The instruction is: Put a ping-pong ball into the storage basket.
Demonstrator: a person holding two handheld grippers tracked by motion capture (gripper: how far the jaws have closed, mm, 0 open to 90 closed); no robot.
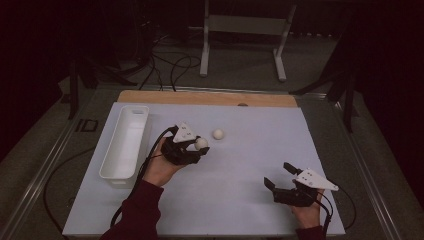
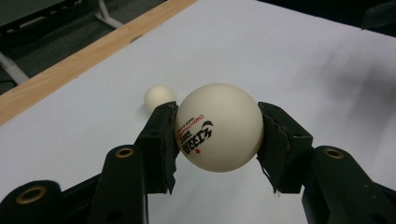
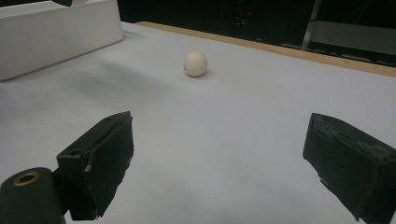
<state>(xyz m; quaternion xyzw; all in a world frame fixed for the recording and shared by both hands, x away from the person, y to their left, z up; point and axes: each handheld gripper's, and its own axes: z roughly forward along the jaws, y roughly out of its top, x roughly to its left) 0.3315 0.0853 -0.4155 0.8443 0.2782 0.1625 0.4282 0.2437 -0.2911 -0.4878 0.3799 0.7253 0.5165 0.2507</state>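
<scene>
Looks like a lab / recording setup, not a home. Dark room w/ black surroundings, one work table topped by a plain white sheet [image 1: 250,150] over a light wooden board edge [image 1: 210,98]. Black cables [image 1: 165,67] run loose across the grey floor behind it, next to a white metal stand frame [image 1: 245,30]. Black tripod-like legs [image 1: 345,85] stand at both sides of the table.
</scene>
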